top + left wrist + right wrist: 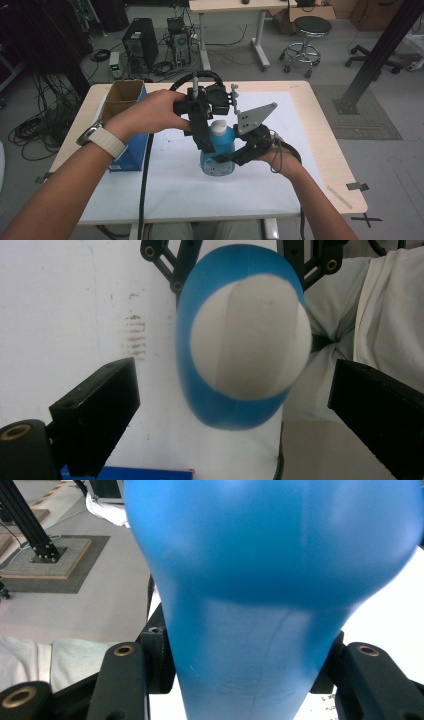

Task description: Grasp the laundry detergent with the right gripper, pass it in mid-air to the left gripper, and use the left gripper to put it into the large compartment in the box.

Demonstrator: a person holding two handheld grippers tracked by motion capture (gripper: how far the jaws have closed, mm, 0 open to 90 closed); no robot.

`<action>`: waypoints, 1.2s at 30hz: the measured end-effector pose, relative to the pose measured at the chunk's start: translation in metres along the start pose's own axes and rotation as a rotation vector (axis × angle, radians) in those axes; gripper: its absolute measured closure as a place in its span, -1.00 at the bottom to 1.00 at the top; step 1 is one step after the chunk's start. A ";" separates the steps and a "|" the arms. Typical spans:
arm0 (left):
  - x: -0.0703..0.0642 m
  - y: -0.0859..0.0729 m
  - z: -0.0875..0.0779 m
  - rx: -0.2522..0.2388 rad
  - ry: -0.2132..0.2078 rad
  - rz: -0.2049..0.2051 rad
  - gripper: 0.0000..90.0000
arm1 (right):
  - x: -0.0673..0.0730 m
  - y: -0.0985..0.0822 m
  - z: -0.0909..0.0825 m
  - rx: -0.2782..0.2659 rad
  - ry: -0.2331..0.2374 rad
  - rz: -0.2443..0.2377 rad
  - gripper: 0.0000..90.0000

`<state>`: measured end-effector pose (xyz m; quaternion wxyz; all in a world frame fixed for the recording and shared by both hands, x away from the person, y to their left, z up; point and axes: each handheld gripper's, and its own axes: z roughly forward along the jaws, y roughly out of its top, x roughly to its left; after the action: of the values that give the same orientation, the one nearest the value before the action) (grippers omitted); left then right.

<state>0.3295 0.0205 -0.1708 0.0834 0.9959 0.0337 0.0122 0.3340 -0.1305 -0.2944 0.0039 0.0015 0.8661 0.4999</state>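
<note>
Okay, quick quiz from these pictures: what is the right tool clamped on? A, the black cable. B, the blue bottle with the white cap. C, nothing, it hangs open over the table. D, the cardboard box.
B: in the right gripper view the right tool has its black jaws pressed on both sides of the blue bottle, and the high view shows it gripping that bottle from the side.

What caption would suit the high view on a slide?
Right gripper clamps a blue bottle while the left gripper's open fingers hover over its white cap.
</note>
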 end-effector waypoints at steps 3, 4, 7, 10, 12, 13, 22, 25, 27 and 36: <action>0.000 0.003 0.004 0.003 -0.004 0.006 -0.84 | 0.000 0.001 0.001 -0.002 0.005 -0.002 0.00; 0.000 0.004 0.004 0.002 -0.006 0.007 -0.84 | 0.000 0.001 0.001 -0.001 0.005 -0.002 0.00; -0.001 0.007 0.007 0.005 -0.011 0.015 -0.84 | 0.000 0.001 0.002 0.000 0.007 -0.001 0.00; -0.001 0.009 0.010 0.007 -0.014 0.021 -0.82 | 0.001 0.002 0.002 -0.002 0.009 -0.005 0.00; -0.002 0.010 0.011 0.006 -0.017 0.026 -0.79 | 0.001 0.002 0.002 -0.004 0.009 -0.004 0.00; -0.002 0.011 0.011 0.007 -0.018 0.024 -0.79 | 0.001 0.002 0.002 -0.004 0.007 -0.004 0.00; -0.003 0.013 0.015 0.013 -0.028 0.030 -0.61 | 0.003 0.003 0.001 -0.004 0.004 -0.011 0.00; -0.003 0.013 0.015 0.016 -0.025 0.032 -0.58 | 0.003 0.003 0.001 -0.008 0.005 -0.010 0.00; -0.003 0.013 0.015 0.014 -0.024 0.030 -0.57 | 0.003 0.003 0.000 -0.010 0.005 -0.014 0.00; -0.004 0.012 0.014 0.003 -0.019 0.034 -0.45 | 0.003 0.003 0.000 -0.008 0.007 -0.014 0.00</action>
<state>0.3267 0.0057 -0.1825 0.0818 0.9965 0.0161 0.0041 0.3308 -0.1284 -0.2917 0.0042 -0.0065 0.8640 0.5034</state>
